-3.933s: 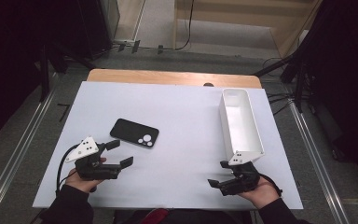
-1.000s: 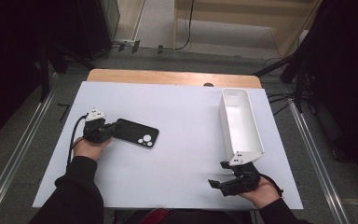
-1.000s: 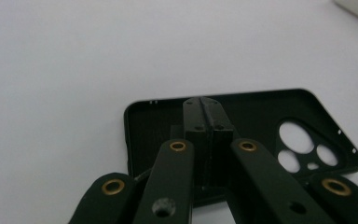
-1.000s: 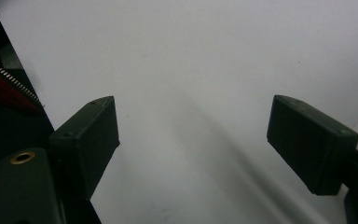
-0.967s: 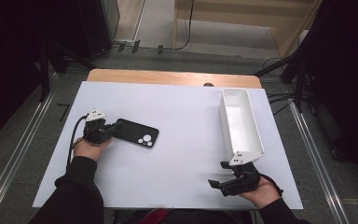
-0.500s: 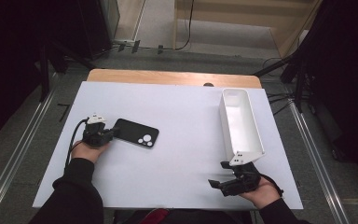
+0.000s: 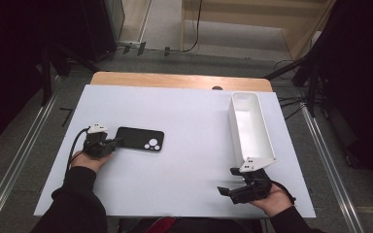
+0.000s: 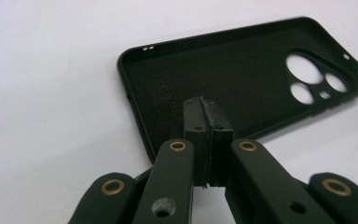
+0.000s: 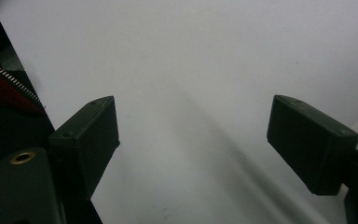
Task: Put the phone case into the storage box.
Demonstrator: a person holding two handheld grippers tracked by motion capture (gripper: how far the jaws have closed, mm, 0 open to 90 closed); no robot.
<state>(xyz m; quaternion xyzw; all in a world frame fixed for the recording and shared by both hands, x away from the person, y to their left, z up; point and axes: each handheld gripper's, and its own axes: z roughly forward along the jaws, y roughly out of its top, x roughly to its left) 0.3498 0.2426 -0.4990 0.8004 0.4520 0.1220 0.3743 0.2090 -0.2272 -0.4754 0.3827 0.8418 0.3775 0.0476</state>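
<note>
The left gripper (image 8: 204,122), clenched on the phone case (image 8: 242,79) rim at 9 o'clock, permits dragging; the right gripper (image 9: 193,140) idles released.

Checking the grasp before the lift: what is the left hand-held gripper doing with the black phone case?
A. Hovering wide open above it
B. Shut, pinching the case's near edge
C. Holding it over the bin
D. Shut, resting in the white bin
B: the left hand-held gripper has its jaws pressed together on the near rim of the black phone case, which lies on the white table.

A lab: white-topped table (image 7: 189,121) between metal rails (image 7: 22,160), floor cables (image 7: 194,29).
</note>
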